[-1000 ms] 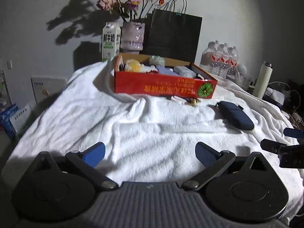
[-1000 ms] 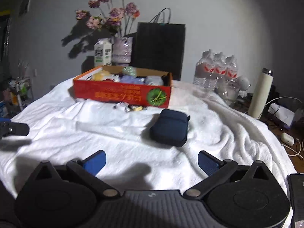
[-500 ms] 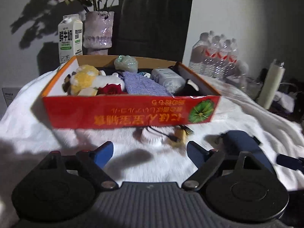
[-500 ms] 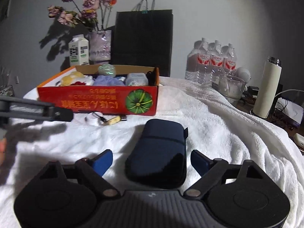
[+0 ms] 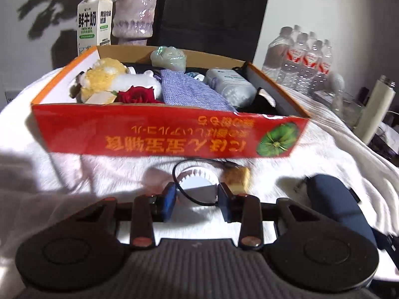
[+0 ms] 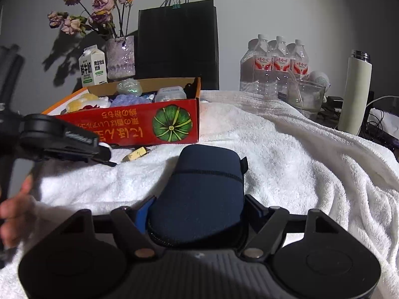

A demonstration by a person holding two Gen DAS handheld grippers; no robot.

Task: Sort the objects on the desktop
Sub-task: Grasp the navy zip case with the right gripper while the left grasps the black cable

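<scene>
A red cardboard box (image 5: 159, 137) holding several small items sits on a white towel (image 5: 74, 174). In front of it lie a round white disc with a black cord (image 5: 195, 183) and a small yellow block (image 5: 238, 177). My left gripper (image 5: 197, 199) is shut on the white disc, its blue pads against both sides. It also shows in the right wrist view (image 6: 74, 142). My right gripper (image 6: 197, 214) is shut on a dark blue zip pouch (image 6: 202, 189), which also shows in the left wrist view (image 5: 339, 206).
Behind the box stand a milk carton (image 5: 93, 22), a vase of flowers (image 6: 119, 57) and a black paper bag (image 6: 178, 42). Water bottles (image 6: 274, 64), a glass container (image 6: 303, 97) and a white flask (image 6: 355, 92) stand at the right, with cables beyond.
Both grippers moved forward and closed: the left around the white disc in front of the box, the right around the blue pouch.
</scene>
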